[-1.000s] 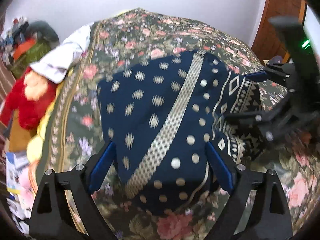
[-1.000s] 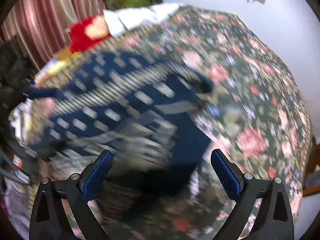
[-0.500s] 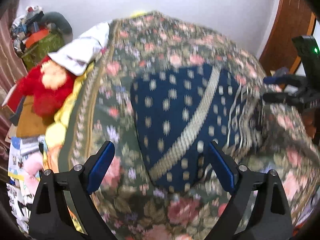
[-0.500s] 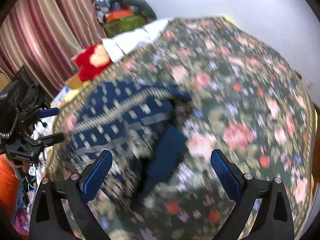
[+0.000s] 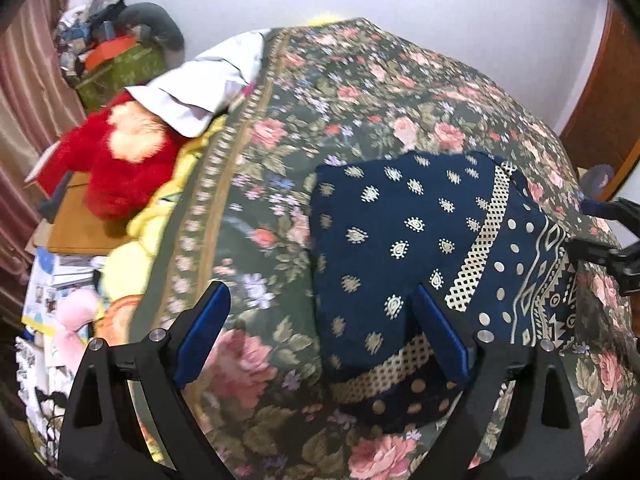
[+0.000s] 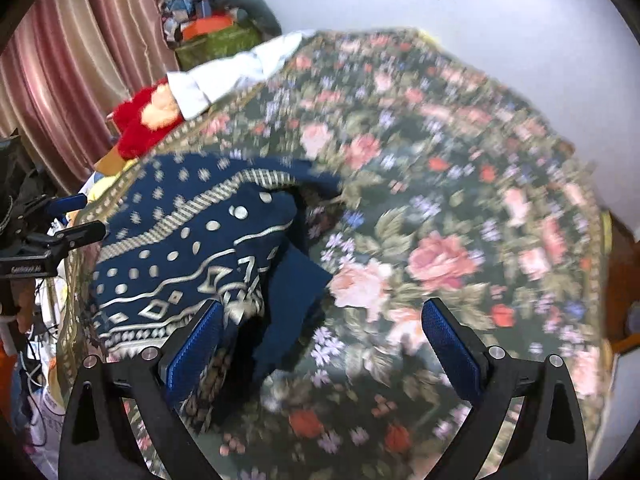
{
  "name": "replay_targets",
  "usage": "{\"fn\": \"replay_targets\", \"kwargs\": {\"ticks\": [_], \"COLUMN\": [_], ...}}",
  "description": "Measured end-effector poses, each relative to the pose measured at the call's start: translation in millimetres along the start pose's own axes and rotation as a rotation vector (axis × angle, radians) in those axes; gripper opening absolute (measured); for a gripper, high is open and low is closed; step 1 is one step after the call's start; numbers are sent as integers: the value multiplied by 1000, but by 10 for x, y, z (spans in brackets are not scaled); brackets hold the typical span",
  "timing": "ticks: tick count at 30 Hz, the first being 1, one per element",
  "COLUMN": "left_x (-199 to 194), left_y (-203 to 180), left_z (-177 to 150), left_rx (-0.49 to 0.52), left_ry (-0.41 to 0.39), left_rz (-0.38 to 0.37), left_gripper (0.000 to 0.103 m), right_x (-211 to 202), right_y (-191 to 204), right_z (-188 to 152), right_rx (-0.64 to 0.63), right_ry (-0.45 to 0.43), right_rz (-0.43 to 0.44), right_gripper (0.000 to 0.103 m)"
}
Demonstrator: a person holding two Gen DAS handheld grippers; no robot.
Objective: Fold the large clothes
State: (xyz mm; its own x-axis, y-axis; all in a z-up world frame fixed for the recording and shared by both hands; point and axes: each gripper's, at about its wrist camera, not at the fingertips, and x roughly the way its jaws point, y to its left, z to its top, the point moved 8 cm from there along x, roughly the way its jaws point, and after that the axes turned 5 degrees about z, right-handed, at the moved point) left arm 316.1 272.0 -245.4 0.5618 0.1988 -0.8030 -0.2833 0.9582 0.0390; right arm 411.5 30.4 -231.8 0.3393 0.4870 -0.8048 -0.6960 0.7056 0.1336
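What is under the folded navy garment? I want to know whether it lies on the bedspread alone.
The navy garment lies on the floral bedspread, which shows all around it. A plain blue layer of it sticks out beneath the patterned top. Anything else beneath is covered.

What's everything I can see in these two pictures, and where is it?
garment: one, navy with cream print, folded on the bed.
bedspread: one, dark green with pink roses, covering the bed.
pillow: one, white, far left edge of the bed.
plush toy: one, red, beside the pillow.
curtain: one, pink, left wall.
clutter pile: one, mixed colours, far corner.
left gripper: black with blue pads, open, empty.
right gripper: same, open, empty.
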Motion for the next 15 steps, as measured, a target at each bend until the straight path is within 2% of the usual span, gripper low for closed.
{"fn": "replay_targets", "kwargs": {"ticks": [4,7,11,15], "left_x": [-430,-930,-1758,-2515], "left_y": [12,-66,-221,-362], "left_z": [94,218,365,397], "left_rx": [-25,-25,-21,-28], "left_ry": [-78,-178,-366,-530], "left_rz": [-12,-39,-86,-124], "left_gripper": [92,92,92,92], "right_x": [-607,-1109,-1819,-2560], "right_y": [222,455,772,1095], "right_z": [125,250,377,347], "right_rx": [-27,-37,-63,-82], "right_ry": [-147,-274,-457,-638], "right_rz": [5,21,33,55], "right_gripper": [98,98,98,98]}}
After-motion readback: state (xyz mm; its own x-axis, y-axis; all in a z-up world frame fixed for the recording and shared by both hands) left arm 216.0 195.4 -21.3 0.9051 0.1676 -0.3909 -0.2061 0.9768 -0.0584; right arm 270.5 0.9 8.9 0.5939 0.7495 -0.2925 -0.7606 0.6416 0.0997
